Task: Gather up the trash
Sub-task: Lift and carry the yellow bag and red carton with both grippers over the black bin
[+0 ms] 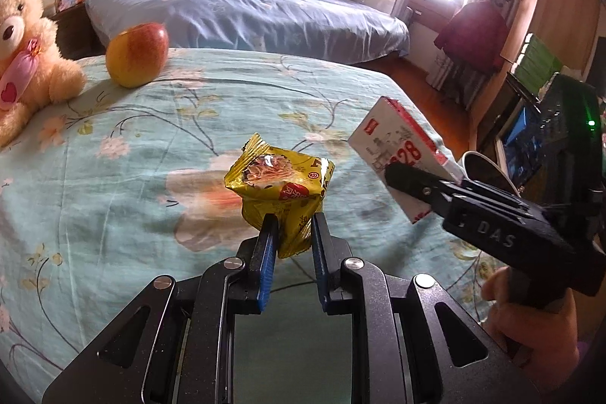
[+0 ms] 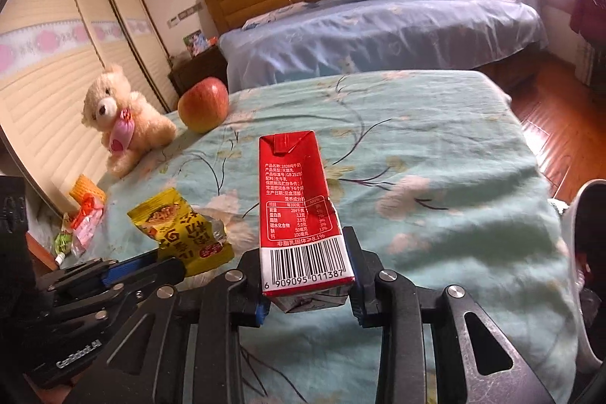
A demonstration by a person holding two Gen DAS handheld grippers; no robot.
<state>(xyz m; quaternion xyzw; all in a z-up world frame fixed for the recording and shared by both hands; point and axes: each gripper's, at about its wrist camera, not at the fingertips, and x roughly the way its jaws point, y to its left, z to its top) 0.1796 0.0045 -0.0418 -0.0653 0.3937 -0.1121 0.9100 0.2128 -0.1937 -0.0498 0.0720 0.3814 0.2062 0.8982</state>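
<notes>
Bed (image 1: 113,177): broad, covered by a soft, creased teal sheet with a floral print.

Second bed (image 1: 246,14): behind it, blue sheet, glossy wooden headboard, folded blue pillows.

Teddy bear (image 2: 121,124): plush, cream, fuzzy, with a pink heart bib; it sits at the bed's far left edge.

Apple (image 1: 137,55): round, smooth, red and yellow, just beside the bear.

Left gripper (image 1: 292,233): black metal frame with blue pads. Jaws narrow, clamped on the lower edge of the wrapper (image 1: 282,188), a crinkled, shiny yellow foil packet raised above the sheet.

Right gripper (image 2: 307,275): same build. Jaws pinch the barcode end of the carton (image 2: 299,199), a rectangular red cardboard box with a dented side, held off the bed.

Views: the left wrist view shows the carton's white face and a hand (image 1: 530,324) on the right gripper's handle. Only the right wrist view shows the small wrappers (image 2: 81,214), crumpled orange and red, at the bed's left edge, and the slatted wardrobe doors (image 2: 49,74).
</notes>
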